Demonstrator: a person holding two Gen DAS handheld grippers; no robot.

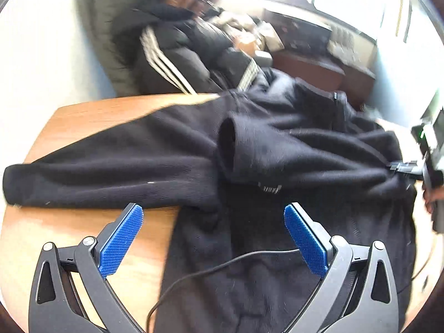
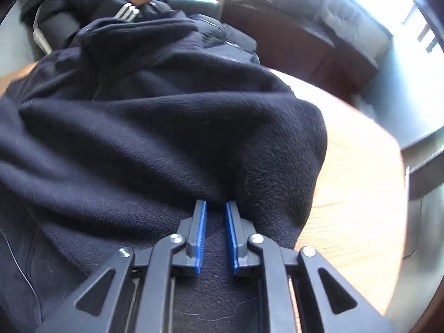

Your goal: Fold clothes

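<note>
Right gripper (image 2: 216,208) is nearly closed, blue pads pinching a ridge of the black fleece (image 2: 166,138) at its edge — wooden table (image 2: 360,180) bare just right of it. Left gripper (image 1: 213,222) hangs wide apart, holding nothing, over the garment's body; one sleeve (image 1: 97,177) stretches out ahead-left. The fold goes best with the pinch kept firm and the flap carried low — the free gripper could pin the body.
</note>
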